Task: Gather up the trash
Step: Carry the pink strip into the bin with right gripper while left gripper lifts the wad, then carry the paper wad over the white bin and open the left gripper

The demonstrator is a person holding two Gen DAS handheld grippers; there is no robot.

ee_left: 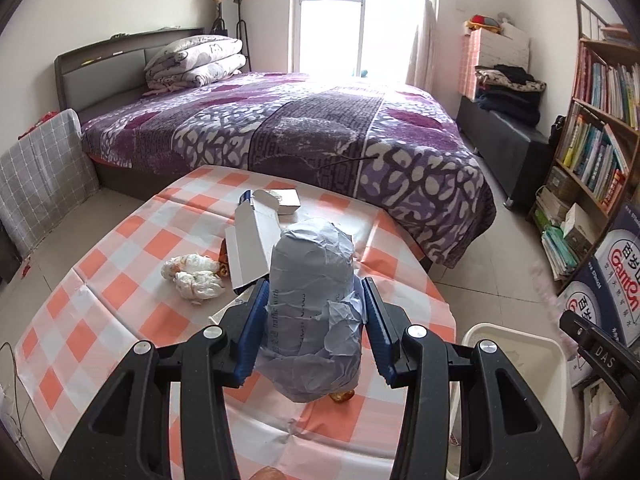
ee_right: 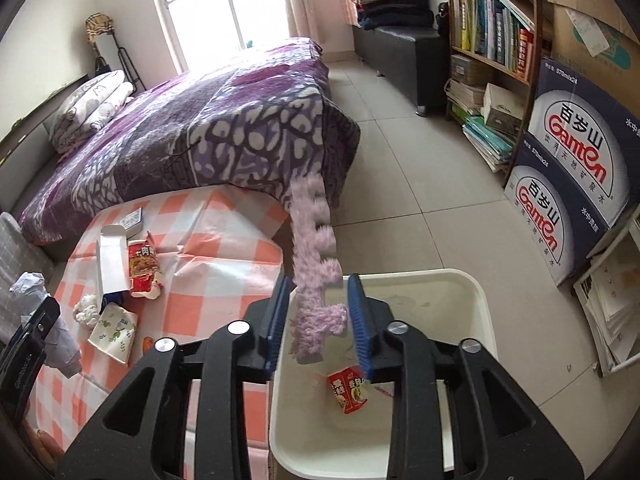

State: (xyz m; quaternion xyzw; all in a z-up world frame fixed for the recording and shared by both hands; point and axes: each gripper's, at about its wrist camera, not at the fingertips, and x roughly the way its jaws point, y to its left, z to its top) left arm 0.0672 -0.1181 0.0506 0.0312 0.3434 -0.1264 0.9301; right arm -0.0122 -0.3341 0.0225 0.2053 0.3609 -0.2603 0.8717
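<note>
My left gripper (ee_left: 314, 284) is shut on a crumpled grey-blue paper wad (ee_left: 312, 280), held above the orange-checked table (ee_left: 120, 248). My right gripper (ee_right: 319, 280) hangs over the white bin (ee_right: 486, 308) with its jaws apart. A blurred pink fuzzy strip (ee_right: 314, 240) dangles between them, and the pads do not press on it. A red packet (ee_right: 347, 388) lies in the bin. On the table lie a white carton (ee_left: 250, 248), tissue wads (ee_left: 196, 276), a red snack wrapper (ee_right: 144, 264) and a floral pack (ee_right: 114, 330).
A bed with a purple blanket (ee_left: 300, 128) stands just behind the table. At the right are a bookshelf (ee_right: 492, 32), stacked Ganten water boxes (ee_right: 568, 168) and a dark bench (ee_right: 400, 52) with folded clothes. Tiled floor (ee_right: 420, 184) lies between the bed and the shelf.
</note>
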